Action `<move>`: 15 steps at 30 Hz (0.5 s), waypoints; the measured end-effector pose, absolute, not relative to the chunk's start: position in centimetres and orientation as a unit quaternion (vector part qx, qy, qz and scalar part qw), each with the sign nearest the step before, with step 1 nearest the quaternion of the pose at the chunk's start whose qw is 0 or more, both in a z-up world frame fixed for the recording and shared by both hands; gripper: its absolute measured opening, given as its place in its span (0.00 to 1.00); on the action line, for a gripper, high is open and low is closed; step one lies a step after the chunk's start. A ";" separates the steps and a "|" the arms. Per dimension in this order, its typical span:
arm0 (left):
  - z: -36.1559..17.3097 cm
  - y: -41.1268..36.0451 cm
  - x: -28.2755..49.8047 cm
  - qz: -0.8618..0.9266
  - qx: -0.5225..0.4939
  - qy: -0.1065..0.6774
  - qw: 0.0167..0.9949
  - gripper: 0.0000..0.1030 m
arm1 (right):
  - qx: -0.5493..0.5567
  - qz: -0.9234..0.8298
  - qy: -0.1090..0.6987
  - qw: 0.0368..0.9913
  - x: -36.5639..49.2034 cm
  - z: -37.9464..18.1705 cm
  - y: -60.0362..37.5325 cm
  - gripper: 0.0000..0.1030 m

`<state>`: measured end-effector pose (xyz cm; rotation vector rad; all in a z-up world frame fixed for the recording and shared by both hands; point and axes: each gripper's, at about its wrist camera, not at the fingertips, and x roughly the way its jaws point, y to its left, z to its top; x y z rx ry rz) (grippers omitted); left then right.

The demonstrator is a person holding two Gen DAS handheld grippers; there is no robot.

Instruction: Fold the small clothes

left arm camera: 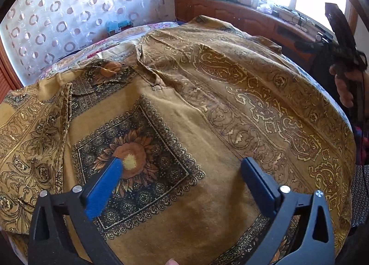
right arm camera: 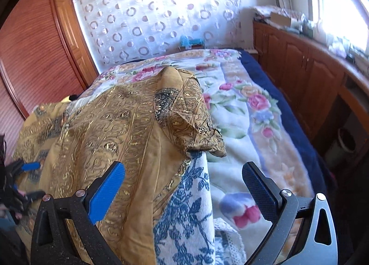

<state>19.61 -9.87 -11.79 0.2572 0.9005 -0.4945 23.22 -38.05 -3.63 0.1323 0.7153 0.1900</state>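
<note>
A mustard-gold garment (left arm camera: 184, 108) with paisley bands and sunflower squares lies spread flat on the bed. My left gripper (left arm camera: 182, 165) is open and empty just above it, over a sunflower square (left arm camera: 136, 161). In the right wrist view the same garment (right arm camera: 120, 126) lies at the left, with a sleeve end (right arm camera: 189, 112) folded over onto the blanket. My right gripper (right arm camera: 182, 170) is open and empty above the garment's right edge. The right gripper also shows at the far right of the left wrist view (left arm camera: 343, 52), held in a hand; its jaws are unclear there.
A floral blanket (right arm camera: 242, 108) covers the bed, with a blue-and-white flowered cloth (right arm camera: 189, 207) under the garment's edge. Wooden cabinets (right arm camera: 306, 75) run along the right under a bright window. A circle-patterned curtain (right arm camera: 150, 18) hangs behind, and a wooden wardrobe (right arm camera: 34, 46) stands at the left.
</note>
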 end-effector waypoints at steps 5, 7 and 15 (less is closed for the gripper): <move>-11.8 -9.8 19.6 -0.236 0.122 0.430 0.863 1.00 | 0.095 0.096 0.366 0.921 25.1 -4.0 -38.8 0.98; -11.8 -9.8 19.6 -0.236 0.122 0.430 0.863 1.00 | 0.104 0.095 0.370 0.918 25.7 -4.0 -39.0 0.98; -11.7 -9.8 19.6 -0.235 0.123 0.429 0.864 1.00 | 0.178 0.099 0.403 0.892 29.1 -4.8 -41.2 0.98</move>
